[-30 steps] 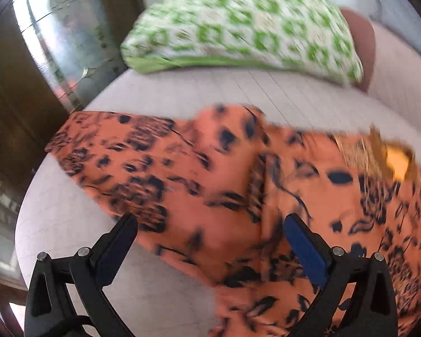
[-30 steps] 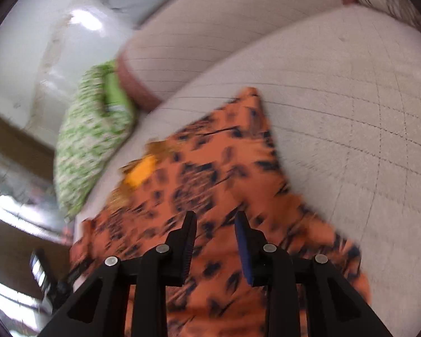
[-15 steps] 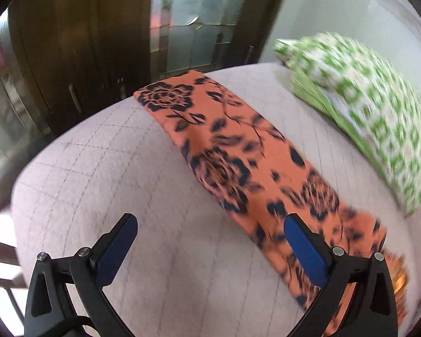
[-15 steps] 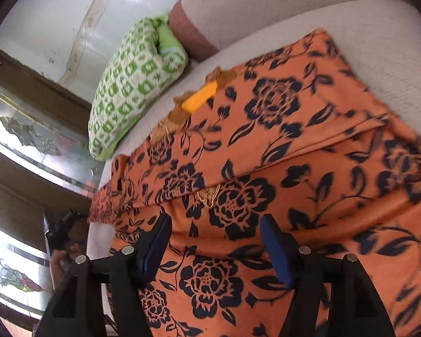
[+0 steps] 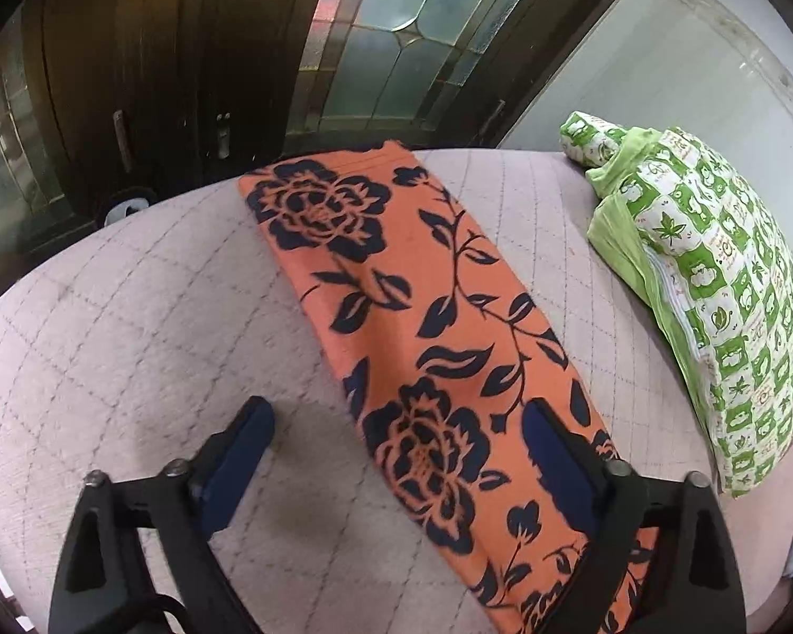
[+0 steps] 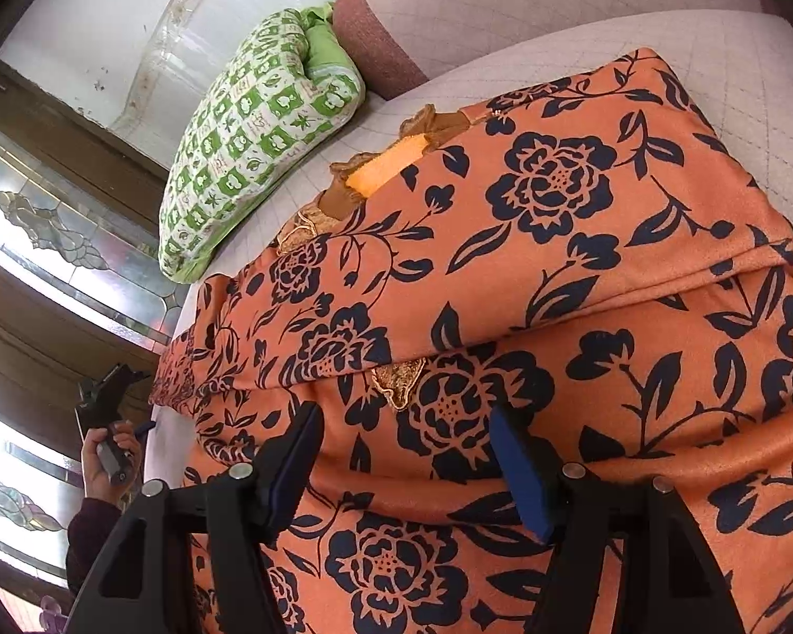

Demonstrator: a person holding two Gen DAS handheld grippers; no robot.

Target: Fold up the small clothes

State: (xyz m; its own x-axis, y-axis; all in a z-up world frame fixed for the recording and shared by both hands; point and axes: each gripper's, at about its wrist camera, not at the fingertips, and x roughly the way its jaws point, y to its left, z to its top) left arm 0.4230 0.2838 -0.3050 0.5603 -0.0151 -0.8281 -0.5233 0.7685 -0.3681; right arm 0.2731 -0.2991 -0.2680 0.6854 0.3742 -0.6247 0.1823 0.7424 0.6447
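An orange garment with a black flower print [image 5: 423, 317] lies on the quilted pink cushion [image 5: 132, 327]. In the left wrist view a long narrow part of it runs from the far edge toward the lower right. My left gripper [image 5: 396, 454] is open and empty just above its near stretch. In the right wrist view the garment [image 6: 555, 264] shows folded over itself, with gold trim and a yellow lining at the neck [image 6: 386, 169]. My right gripper [image 6: 407, 465] is open and empty over the fold. The left gripper [image 6: 108, 396] shows far left, in a hand.
A green and white patterned pillow [image 5: 713, 290] lies at the cushion's right side; it also shows in the right wrist view [image 6: 259, 132]. A dark wooden door with leaded glass [image 5: 396, 37] stands behind the cushion's far edge. The sofa backrest [image 6: 528, 5] rises beyond the garment.
The left gripper swung left from the bunched garment to its long narrow end. The right gripper opened wider and settled over the folded garment.
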